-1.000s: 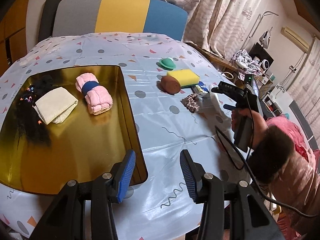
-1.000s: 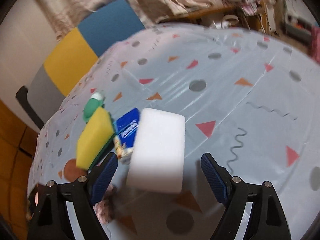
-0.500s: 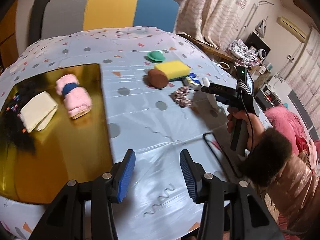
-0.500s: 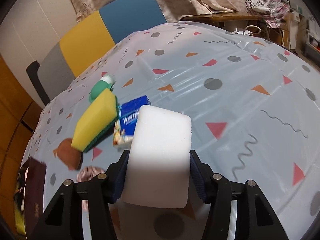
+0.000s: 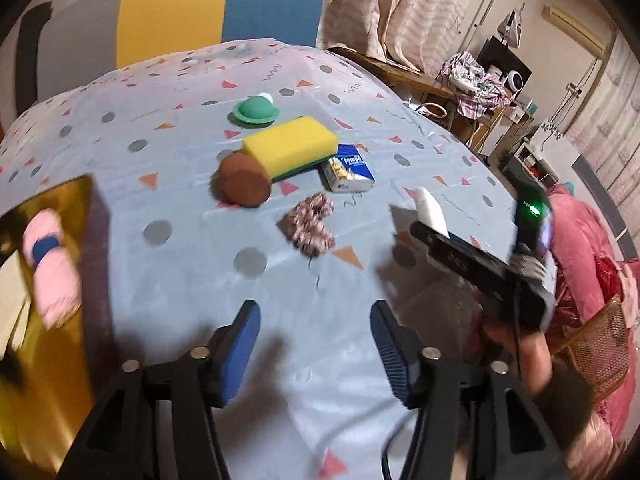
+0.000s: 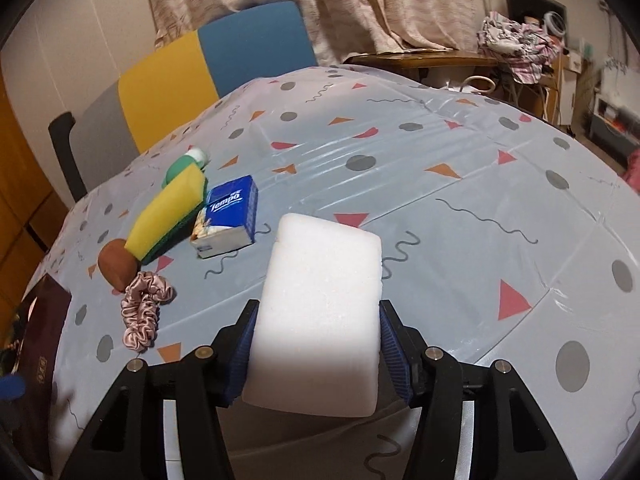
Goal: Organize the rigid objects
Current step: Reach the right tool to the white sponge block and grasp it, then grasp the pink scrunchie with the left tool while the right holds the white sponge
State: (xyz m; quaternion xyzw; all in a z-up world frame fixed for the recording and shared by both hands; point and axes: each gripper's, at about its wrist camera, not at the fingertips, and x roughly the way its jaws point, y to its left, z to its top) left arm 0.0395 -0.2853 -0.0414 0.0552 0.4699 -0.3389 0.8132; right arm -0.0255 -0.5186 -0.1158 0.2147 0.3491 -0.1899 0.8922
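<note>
Clamping white rectangular foam block [image 6: 320, 312] in right gripper [image 6: 316, 354] for sorting; left gripper [image 5: 314, 354] just opening, holding nothing, for the next pick.

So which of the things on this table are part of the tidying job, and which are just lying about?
Part of the job: white block held in the right hand-held gripper; yellow sponge; tissue pack; brown disc; green bottle; gold tray.

Just lying about: striped chair; curtains; laundry pile.
</note>
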